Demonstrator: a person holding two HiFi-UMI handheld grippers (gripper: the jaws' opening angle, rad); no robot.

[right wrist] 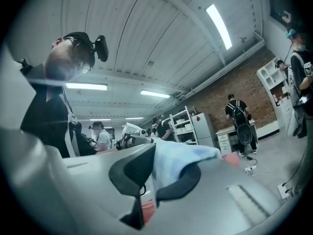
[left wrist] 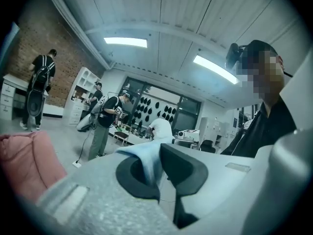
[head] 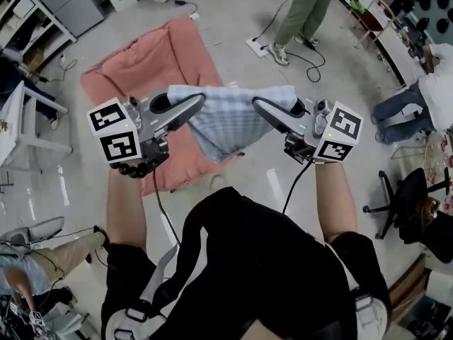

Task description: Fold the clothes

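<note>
A light blue checked cloth [head: 230, 122] hangs stretched between my two grippers, held up in the air in front of the person's chest. My left gripper [head: 198, 103] is shut on the cloth's left top corner; my right gripper [head: 260, 106] is shut on its right top corner. In the left gripper view the cloth [left wrist: 146, 163] is pinched between the black pads [left wrist: 183, 173] of the left gripper [left wrist: 159, 177]. The right gripper view shows the cloth [right wrist: 178, 160] bunched over the shut right gripper [right wrist: 150, 180]. Below the cloth a pink cushion [head: 152, 66] lies on the floor.
A power strip with cables [head: 257, 46] lies on the floor beyond the cushion, near a standing person's legs [head: 301, 16]. A seated person [head: 417, 101] and an office chair [head: 410, 200] are at the right. White shelving [head: 42, 9] stands at the left.
</note>
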